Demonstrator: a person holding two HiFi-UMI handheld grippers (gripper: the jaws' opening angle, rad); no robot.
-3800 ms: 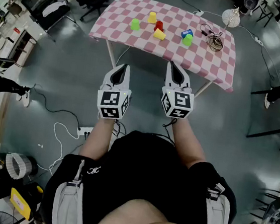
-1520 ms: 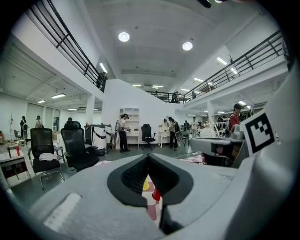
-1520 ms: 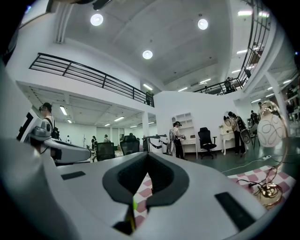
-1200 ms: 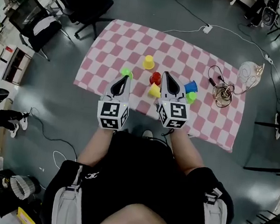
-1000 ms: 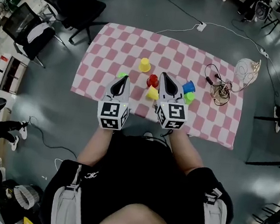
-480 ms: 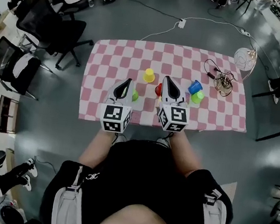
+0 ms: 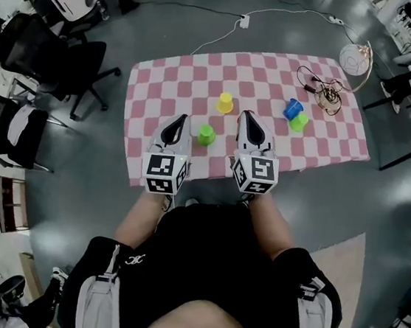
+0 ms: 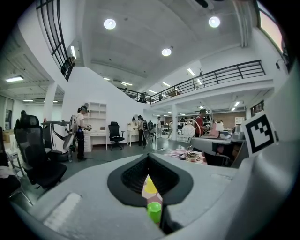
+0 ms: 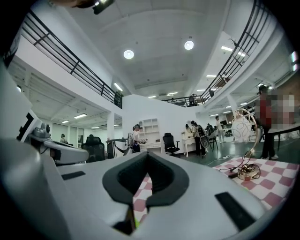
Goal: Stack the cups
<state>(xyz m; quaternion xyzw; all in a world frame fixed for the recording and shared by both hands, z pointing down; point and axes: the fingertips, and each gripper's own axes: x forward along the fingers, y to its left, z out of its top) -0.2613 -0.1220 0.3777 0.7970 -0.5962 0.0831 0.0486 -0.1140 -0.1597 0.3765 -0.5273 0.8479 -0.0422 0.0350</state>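
Observation:
On the pink-and-white checked table [image 7: 163, 87] stand a yellow cup [image 7: 225, 102], a green cup [image 7: 206, 134], and farther right a blue cup [image 7: 293, 109] touching a second green cup [image 7: 299, 122]. My left gripper [image 7: 178, 118] is shut and empty over the table's near part, just left of the near green cup. My right gripper [image 7: 247, 116] is shut and empty just right of that cup, and it hides whatever lies behind it. Through the left gripper's slit in the left gripper view I see the green cup [image 8: 154, 211] and the yellow cup [image 8: 150, 186].
A tangle of cables [image 7: 324, 92] and a white wire globe [image 7: 355, 59] sit at the table's far right corner. Black office chairs [image 7: 59, 52] stand left of the table. The right gripper view shows the checked cloth [image 9: 276, 180] and people at desks far off.
Both grippers have swung sideways over the table's near edge. The near green cup now shows between them. The red cup has passed out of sight behind the right gripper.

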